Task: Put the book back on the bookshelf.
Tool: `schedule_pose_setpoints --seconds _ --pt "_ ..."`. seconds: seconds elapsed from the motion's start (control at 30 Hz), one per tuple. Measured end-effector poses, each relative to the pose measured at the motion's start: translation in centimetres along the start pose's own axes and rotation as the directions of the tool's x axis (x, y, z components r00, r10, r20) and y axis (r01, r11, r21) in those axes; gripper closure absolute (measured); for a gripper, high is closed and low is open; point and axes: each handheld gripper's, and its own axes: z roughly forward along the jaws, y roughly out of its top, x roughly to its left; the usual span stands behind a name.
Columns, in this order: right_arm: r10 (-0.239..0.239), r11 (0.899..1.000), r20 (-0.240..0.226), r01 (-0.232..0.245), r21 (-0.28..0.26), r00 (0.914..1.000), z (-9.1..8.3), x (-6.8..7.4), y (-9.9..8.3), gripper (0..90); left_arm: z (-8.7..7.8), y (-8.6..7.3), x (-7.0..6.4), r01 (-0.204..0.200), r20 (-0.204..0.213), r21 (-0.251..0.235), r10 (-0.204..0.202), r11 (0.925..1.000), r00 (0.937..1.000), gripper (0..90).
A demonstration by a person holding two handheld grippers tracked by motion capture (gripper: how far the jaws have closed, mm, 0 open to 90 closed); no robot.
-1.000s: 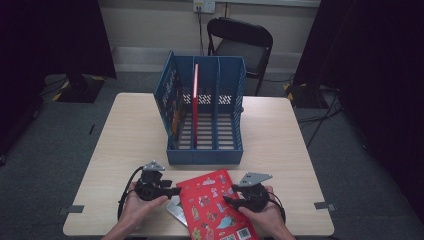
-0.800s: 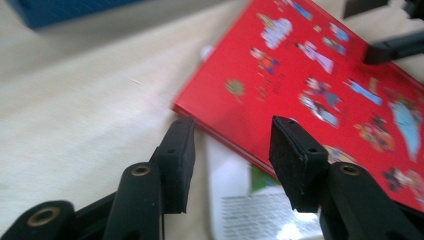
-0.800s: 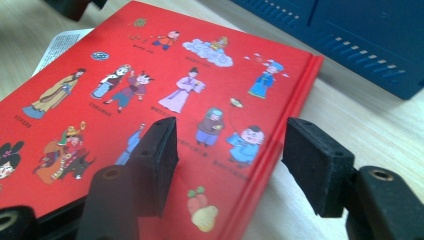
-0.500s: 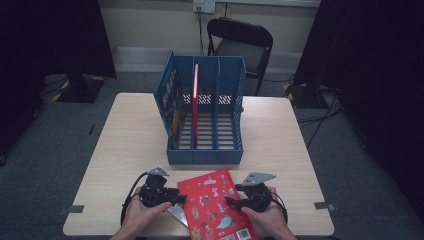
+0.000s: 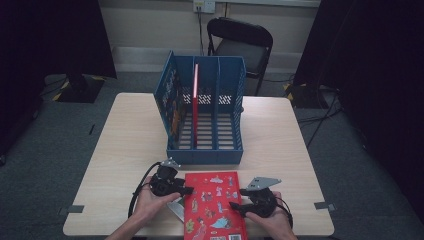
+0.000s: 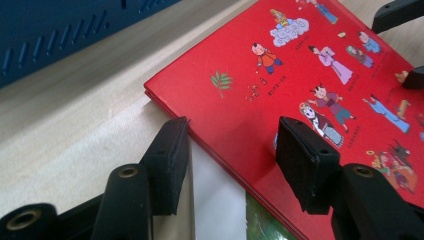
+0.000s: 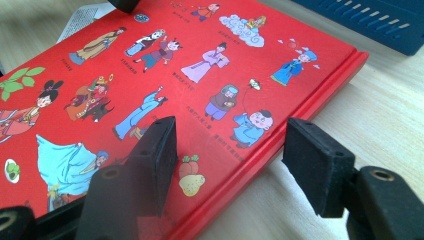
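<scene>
Red book [image 5: 214, 207] lies flat at near table [image 5: 125, 145] edge, just before blue file rack [image 5: 206, 117], on top of other printed sheets. We see left gripper [image 5: 183, 190] at its left long edge, right gripper [image 5: 234, 205] at its right edge; both spread, jaws straddling edges, nothing pinched. Long axis points toward rack. We judge both hands equally near; pickup needs a two-sided pinch.
</scene>
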Motion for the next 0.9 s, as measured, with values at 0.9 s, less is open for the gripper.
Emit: schedule_pose_setpoints --seconds 0.9 --pt "0.036 0.999 0.005 -0.036 -0.015 0.9993 0.6 -0.7 0.2 32.3 0.2 -0.8 -0.2 0.091 0.018 -0.010 -0.091 0.9958 0.9957 37.3"
